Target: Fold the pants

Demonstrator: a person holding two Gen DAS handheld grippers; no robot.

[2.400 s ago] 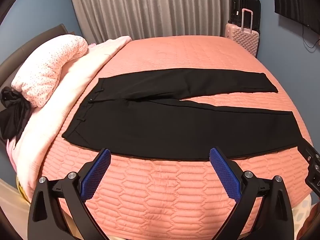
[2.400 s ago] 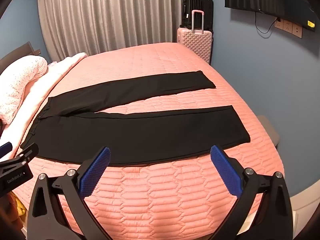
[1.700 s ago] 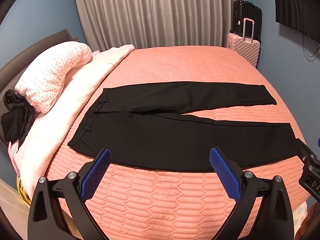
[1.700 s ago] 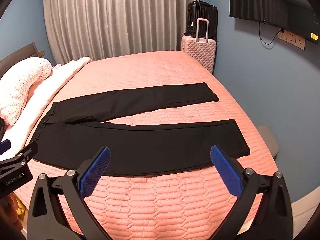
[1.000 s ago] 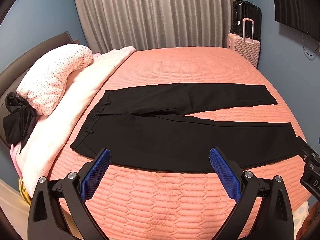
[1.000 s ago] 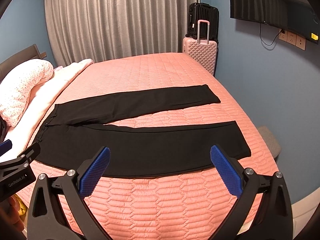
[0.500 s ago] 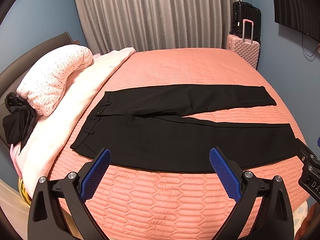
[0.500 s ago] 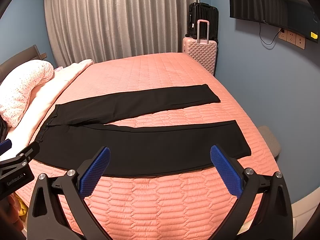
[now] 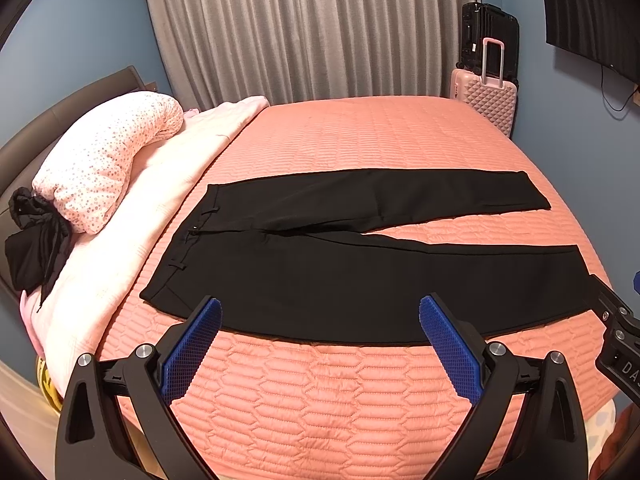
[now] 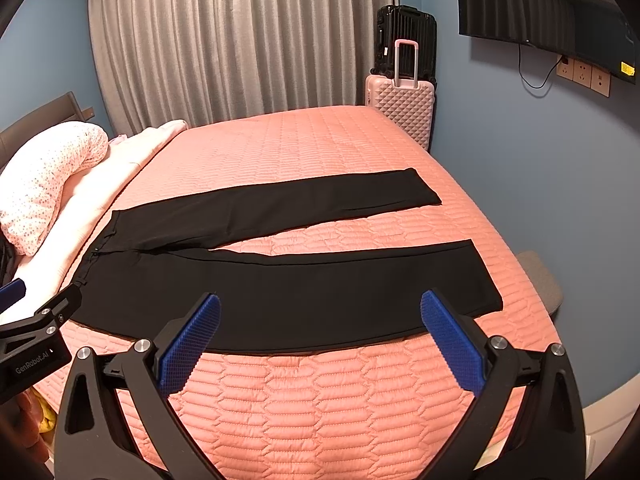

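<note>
Step in hand: pre-grasp, nothing folded yet. The black pants (image 9: 360, 272) lie flat across the mid frame on the pink quilted bedspread (image 9: 340, 392), waistband at frame left, the two legs running to the right w/ a wedge of quilt showing between them. Far leg sits higher in frame, near leg lower.

Left gripper (image 9: 320, 344) at bottom centre of its view: jaws spread wide, holding nothing, blue pads (image 9: 192, 352) framing the near edge of the near leg, apparently above it, not touching. Right gripper (image 10: 320, 340) same in its view: wide apart, empty, over the near leg's lower edge.

Next move, as I judge it: bring one leg onto the other. That needs left at the waistband end, right at the hem end, pinching one layer edge only and lifting together so the cloth doesn't sag or twist.

Around: spotted pillow (image 9: 104, 160) and pale pink blanket (image 9: 132, 232) at frame left, just beside the waistband; a dark garment (image 9: 32, 244) at far left; pink suitcase (image 9: 484, 104) w/ a black one behind it, upper right; grey curtains (image 9: 312, 28) along the top. Nothing lies on the pants. The blanket edge by the waistband could get caught in a grab there.
</note>
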